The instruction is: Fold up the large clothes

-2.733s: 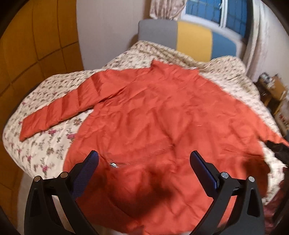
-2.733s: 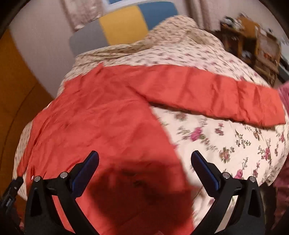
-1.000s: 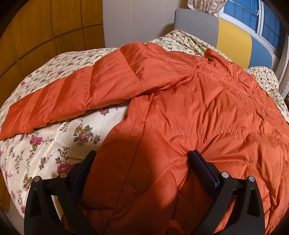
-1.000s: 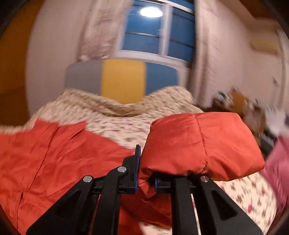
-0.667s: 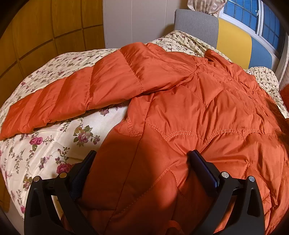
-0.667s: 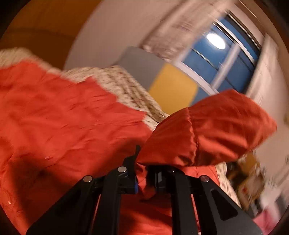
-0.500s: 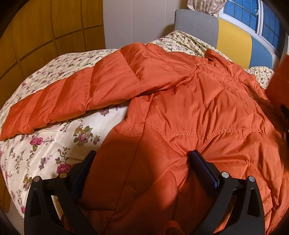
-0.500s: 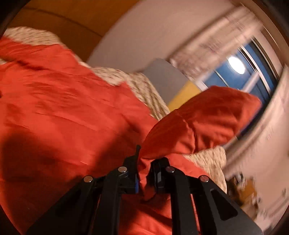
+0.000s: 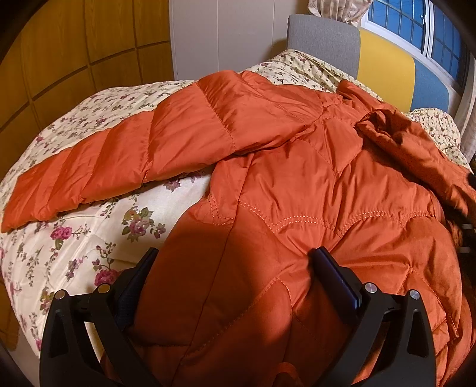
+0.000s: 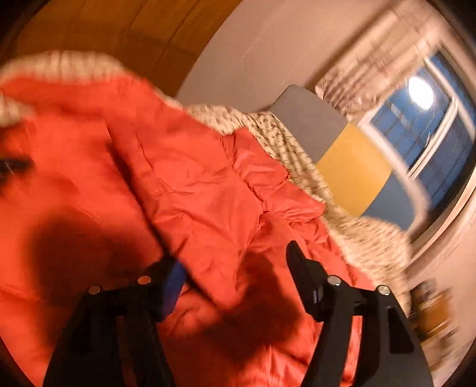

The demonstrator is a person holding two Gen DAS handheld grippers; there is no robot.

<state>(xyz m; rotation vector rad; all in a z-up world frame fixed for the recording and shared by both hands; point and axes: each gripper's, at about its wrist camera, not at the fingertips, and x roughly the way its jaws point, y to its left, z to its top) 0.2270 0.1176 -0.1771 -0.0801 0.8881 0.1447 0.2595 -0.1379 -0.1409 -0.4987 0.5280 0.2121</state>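
An orange quilted down jacket (image 9: 312,184) lies spread on a floral bed. Its left sleeve (image 9: 119,160) stretches out to the left over the quilt. Its right sleeve (image 9: 416,148) is folded back across the jacket's body. My left gripper (image 9: 235,268) is open, its fingers pressed down on the jacket's lower hem area, holding nothing. My right gripper (image 10: 235,268) is open just above the folded sleeve (image 10: 208,214) and jacket body; this view is motion-blurred.
The floral quilt (image 9: 89,226) covers the bed. A grey, yellow and blue headboard (image 9: 383,62) stands behind it, under a window (image 9: 416,26). Wooden wall panels (image 9: 59,59) are at the left. Blurred furniture (image 10: 431,309) stands to the right of the bed.
My right gripper carried the right sleeve over the jacket's body, then opened and let it drop there. My left gripper has stayed still on the hem.
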